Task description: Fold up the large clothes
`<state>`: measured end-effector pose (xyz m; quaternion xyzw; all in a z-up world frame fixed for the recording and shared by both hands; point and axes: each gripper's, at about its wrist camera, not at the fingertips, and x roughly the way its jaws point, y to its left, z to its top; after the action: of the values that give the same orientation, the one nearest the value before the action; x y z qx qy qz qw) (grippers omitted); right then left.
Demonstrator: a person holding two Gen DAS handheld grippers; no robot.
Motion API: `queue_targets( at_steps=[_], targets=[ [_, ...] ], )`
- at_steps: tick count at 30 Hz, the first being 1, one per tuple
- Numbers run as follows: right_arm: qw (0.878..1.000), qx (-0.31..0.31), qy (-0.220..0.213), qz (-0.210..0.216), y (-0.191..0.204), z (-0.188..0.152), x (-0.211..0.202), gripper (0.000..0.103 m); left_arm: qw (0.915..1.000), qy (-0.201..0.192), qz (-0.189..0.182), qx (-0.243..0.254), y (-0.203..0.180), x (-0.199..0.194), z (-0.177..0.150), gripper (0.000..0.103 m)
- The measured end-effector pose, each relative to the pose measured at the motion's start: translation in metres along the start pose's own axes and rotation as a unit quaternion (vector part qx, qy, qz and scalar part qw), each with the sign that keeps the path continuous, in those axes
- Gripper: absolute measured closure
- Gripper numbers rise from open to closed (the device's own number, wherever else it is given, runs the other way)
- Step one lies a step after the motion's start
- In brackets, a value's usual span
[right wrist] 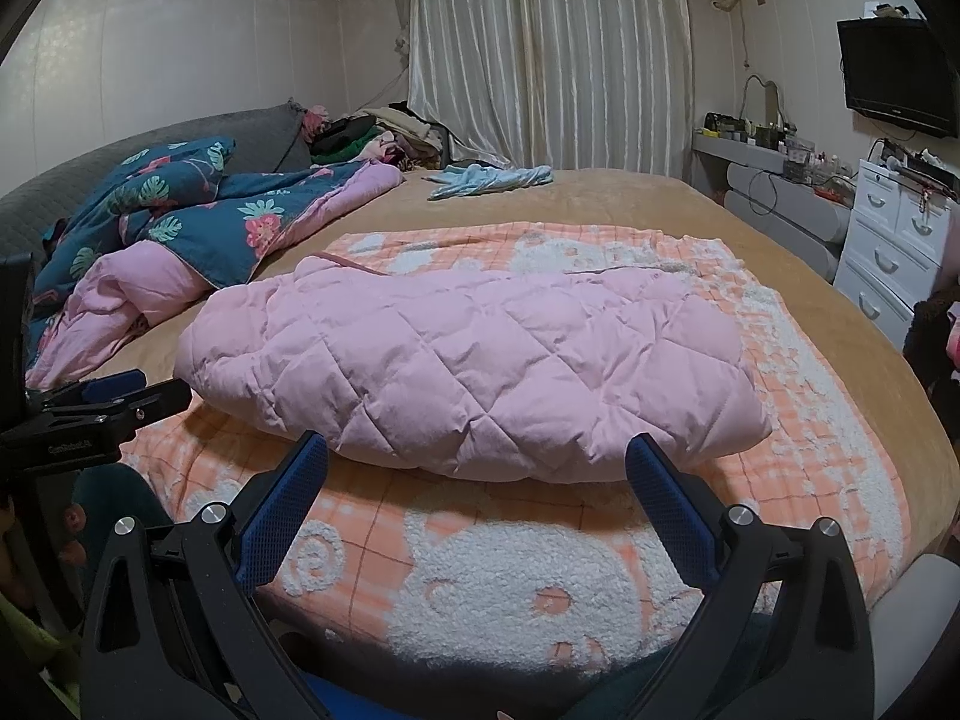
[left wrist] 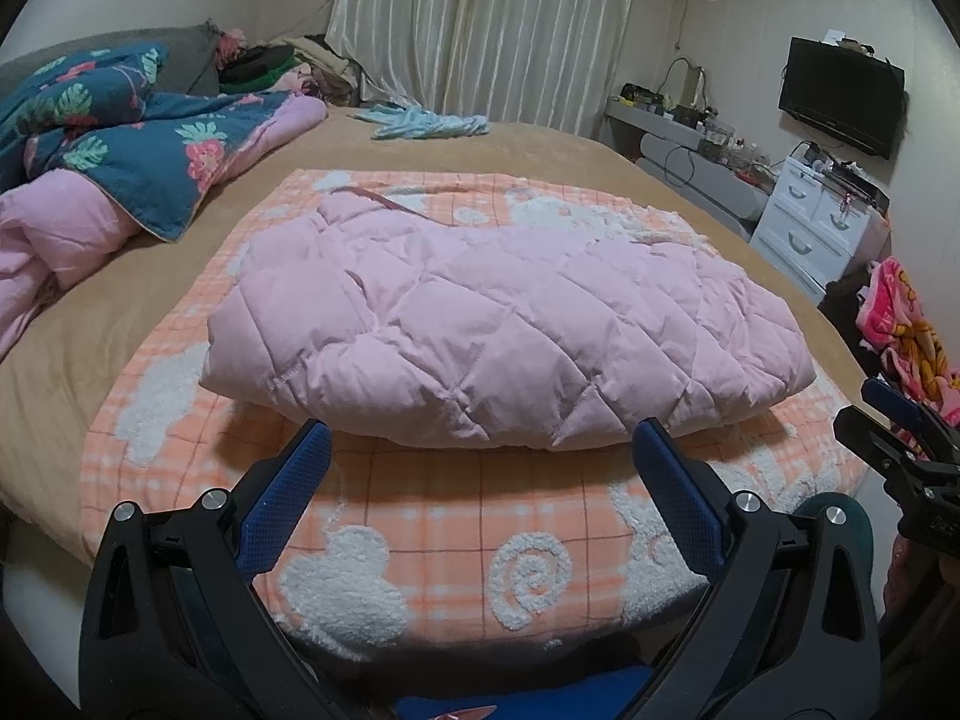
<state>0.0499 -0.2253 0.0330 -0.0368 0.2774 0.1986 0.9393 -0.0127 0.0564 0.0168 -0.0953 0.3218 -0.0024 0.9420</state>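
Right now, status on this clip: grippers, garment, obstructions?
Left gripper open, empty. Right gripper open, empty. Pink quilted jacket folded, lying on orange blanket. Nothing between fingers and jacket.

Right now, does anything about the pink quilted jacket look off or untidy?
The pink quilted jacket lies folded and fairly neat on the orange checked blanket. One oddity: a dark pink strip sticks out at its far left corner. Both grippers are open and clear of it.

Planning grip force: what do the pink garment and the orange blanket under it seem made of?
Pink garment: likely thin matte woven shell over soft fill; diamond stitching, puffy cells. Orange blanket: plush fleece, seemingly; fuzzy raised white patterns.
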Motion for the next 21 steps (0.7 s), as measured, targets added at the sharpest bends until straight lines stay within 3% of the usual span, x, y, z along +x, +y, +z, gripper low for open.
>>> queue_targets(
  at_steps=[9,13,15,18,20,21],
  targets=[
    [0.999,0.033,-0.007,-0.018,-0.020,-0.002,-0.009,0.004,0.9995,-0.007,0.010,-0.027,0.016,0.004,0.003,0.009],
    [0.994,0.089,-0.022,-0.067,-0.068,-0.009,-0.022,0.004,0.9977,-0.017,0.033,-0.057,0.043,0.009,0.012,0.009],
    [0.986,0.124,-0.020,-0.109,-0.107,-0.017,-0.029,0.004,0.9939,-0.020,0.073,-0.080,0.073,0.019,0.024,0.009],
    [0.959,0.194,-0.010,-0.205,-0.195,-0.043,-0.041,0.004,0.9844,-0.001,0.127,-0.121,0.125,0.036,0.043,0.009],
    [0.933,0.242,0.008,-0.267,-0.256,-0.065,-0.047,0.004,0.9702,0.005,0.177,-0.165,0.182,0.048,0.058,0.009],
    [0.911,0.268,0.022,-0.314,-0.298,-0.083,-0.051,0.004,0.9650,0.005,0.197,-0.173,0.201,0.053,0.063,0.009]
  ],
)
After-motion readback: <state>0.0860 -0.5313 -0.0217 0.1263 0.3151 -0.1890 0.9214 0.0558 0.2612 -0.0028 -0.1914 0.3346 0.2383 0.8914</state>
